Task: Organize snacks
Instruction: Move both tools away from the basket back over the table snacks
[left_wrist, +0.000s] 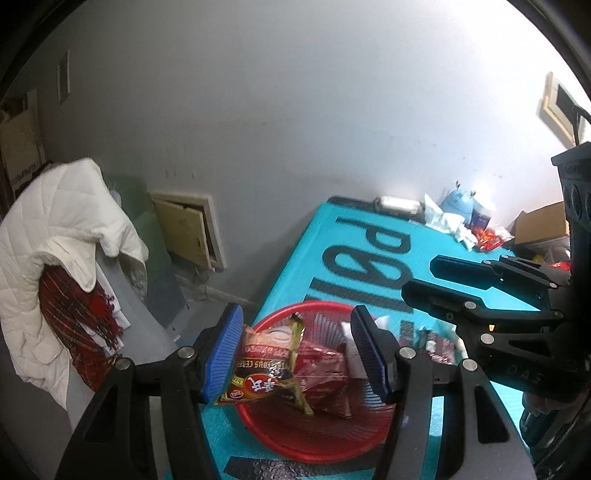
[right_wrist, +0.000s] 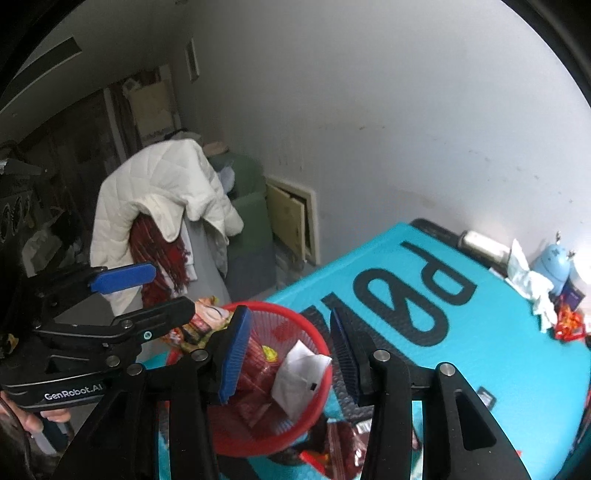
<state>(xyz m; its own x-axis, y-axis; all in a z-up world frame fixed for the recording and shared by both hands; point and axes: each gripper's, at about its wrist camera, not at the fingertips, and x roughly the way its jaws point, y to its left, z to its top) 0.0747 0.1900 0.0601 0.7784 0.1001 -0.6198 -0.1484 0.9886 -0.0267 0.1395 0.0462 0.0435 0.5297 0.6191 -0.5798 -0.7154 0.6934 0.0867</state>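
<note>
The left tongs (left_wrist: 297, 354) hang over a red basket (left_wrist: 314, 443) with the jaws moderately wide. A noodle packet (left_wrist: 266, 369) with red, yellow and green print sits in the gap. It lies close against the left blue pad (left_wrist: 225, 354) and well clear of the right one, so it is not clamped. Its lower end reaches down over the near rim of the basket. Behind it, still between the jaws, dark red packets (left_wrist: 325, 369) are piled inside the basket.

The right tongs (right_wrist: 290, 354) point down at the same basket from the other side, with the jaws a little apart and nothing pressed between the pads. A white packet (right_wrist: 299, 373) lies in the basket straight ahead of the gap, on top of the red ones. Seen from the left tongs, the right tongs' two black fingers are empty.

The basket stands at the near corner of a turquoise table cover (left_wrist: 332, 240) with large black letters. More loose packets (right_wrist: 347, 443) lie on the cover just beside the basket, under the right tongs. Far beyond both tongs, at the table's far end, sit a pale blue toy (left_wrist: 458, 205) and some small red wrappers (left_wrist: 489, 238). Off the table, left of the left tongs, a white quilted jacket (left_wrist: 55, 240) hangs over a chair.
</note>
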